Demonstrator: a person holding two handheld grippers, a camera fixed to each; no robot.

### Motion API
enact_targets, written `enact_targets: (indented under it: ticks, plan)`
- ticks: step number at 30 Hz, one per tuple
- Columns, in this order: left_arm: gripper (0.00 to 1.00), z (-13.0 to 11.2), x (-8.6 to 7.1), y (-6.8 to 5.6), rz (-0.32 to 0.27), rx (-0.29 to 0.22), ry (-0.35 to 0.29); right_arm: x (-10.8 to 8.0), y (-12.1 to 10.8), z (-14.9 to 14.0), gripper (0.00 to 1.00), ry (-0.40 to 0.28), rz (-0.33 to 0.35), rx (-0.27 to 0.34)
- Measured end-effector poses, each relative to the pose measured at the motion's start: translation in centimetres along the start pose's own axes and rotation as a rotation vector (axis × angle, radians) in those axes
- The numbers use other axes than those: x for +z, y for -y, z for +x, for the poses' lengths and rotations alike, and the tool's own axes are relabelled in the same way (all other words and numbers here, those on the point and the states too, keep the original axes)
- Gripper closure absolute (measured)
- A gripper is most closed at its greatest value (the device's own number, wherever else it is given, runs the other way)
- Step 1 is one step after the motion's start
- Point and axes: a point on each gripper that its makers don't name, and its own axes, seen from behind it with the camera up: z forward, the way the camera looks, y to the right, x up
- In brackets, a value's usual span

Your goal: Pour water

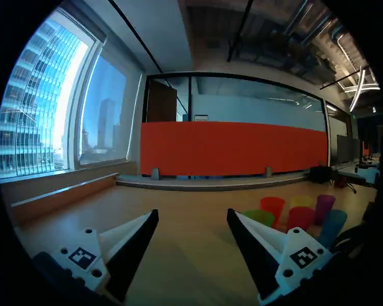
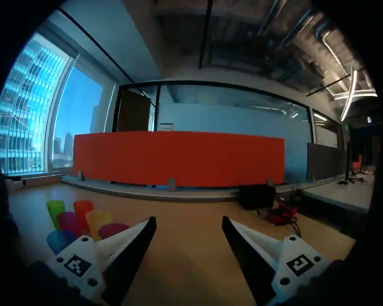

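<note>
Left gripper point(image 1: 192, 211) and right gripper point(image 2: 188, 218) both gape wide, empty. The cups point(image 1: 300, 217) stand upright between them: right of the left one, left of the right one.

Both cameras ride low over the wooden tabletop point(image 1: 191, 245), facing the orange partition point(image 1: 232, 148) well beyond; the left gripper view has the coloured cups point(image 1: 300, 217) near on its right, the right gripper view on its left; both views share cups and partition.
</note>
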Motion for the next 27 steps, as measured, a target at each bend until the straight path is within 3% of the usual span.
enact_targets:
  ticks: [9,17,23,27]
  plan:
    - [0.00,4.3,1.0,-0.1,-0.030,-0.007,0.021,0.5,0.6,4.9,0.00,0.011,0.023,-0.006]
    - [0.00,8.1,2.5,-0.3,-0.068,-0.028,0.061,1.1,1.5,9.8,0.00,0.029,0.061,0.023]
    - [0.00,11.7,3.6,0.1,-0.072,-0.011,0.049,1.7,2.5,13.6,0.00,0.025,0.096,0.036]
    - [0.00,13.8,4.1,-0.3,-0.088,-0.012,0.045,2.0,2.8,15.8,0.00,0.028,0.107,0.042]
